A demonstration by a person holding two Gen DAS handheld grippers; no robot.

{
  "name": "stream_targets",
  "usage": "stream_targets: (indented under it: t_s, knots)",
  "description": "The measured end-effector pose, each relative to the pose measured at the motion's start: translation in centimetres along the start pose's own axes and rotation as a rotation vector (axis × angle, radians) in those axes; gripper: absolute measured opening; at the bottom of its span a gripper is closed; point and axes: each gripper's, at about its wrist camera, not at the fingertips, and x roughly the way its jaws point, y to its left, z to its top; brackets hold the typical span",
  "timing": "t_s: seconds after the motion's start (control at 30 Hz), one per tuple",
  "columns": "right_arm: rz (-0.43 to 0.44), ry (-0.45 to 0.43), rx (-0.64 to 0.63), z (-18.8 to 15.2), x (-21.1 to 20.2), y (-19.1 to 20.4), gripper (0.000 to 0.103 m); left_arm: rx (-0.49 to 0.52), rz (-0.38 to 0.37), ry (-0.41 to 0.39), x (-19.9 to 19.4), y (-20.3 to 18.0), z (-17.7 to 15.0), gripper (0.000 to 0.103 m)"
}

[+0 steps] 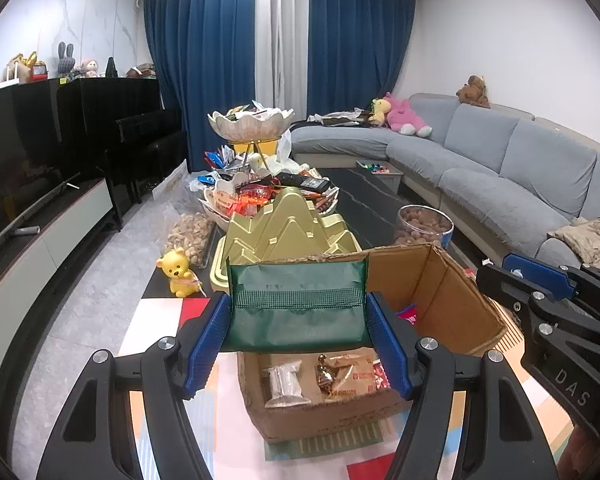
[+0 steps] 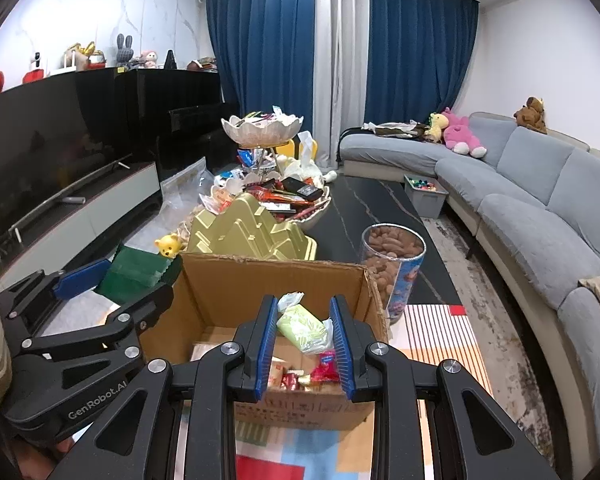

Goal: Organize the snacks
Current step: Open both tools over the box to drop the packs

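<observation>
My left gripper [image 1: 298, 316] is shut on a dark green snack packet [image 1: 296, 304], held flat above the near left part of an open cardboard box [image 1: 440, 292]. The same green packet [image 2: 136, 272] shows at the left of the right wrist view, left of the box [image 2: 260, 284]. My right gripper [image 2: 305, 332] is shut on a pale green wrapped snack [image 2: 302, 326] over the box's middle. Several small wrapped snacks [image 1: 340, 372] lie on the box floor. Further along the table a two-tier shell dish [image 1: 252, 124] holds heaped snacks.
A gold mountain-shaped tray [image 1: 288, 228] stands just behind the box. A clear tub of nuts [image 2: 392, 260] sits at the box's right. A yellow bear figure [image 1: 178, 272] is at the table's left edge. A grey sofa [image 2: 540, 208] runs along the right, a TV stand [image 2: 80, 208] along the left.
</observation>
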Motion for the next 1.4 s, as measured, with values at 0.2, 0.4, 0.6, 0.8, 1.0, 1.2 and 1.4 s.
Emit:
stream_targets:
  t_s: [0.2,0.4,0.6,0.8,1.0,1.2,1.4]
  knots:
    - [0.005,0.018,0.005,0.0,1.9,-0.4,0.028,0.006,0.001,0.005,1.7,0.0,0.2,0.068]
    - [0.019,0.037,0.004,-0.3,3.6,-0.5,0.028,0.008,0.001,0.023,3.1,0.1,-0.1,0.069]
    - [0.019,0.037,-0.001,-0.4,4.4,-0.5,0.029,0.005,-0.001,0.04,4.0,0.2,-0.4,0.07]
    - [-0.012,0.021,0.01,-0.2,4.0,-0.9,0.056,0.008,0.036,0.035,3.9,0.1,-0.2,0.087]
    - [-0.049,-0.013,0.039,0.0,3.1,-1.6,0.081,0.003,0.07,0.025,3.3,0.4,0.0,0.098]
    - [-0.051,-0.01,0.053,0.1,2.7,-2.0,0.084,0.009,0.11,0.018,2.6,0.3,0.0,0.103]
    - [-0.05,-0.006,0.057,0.1,2.2,-1.8,0.084,0.011,0.132,0.031,2.1,0.5,-0.3,0.103]
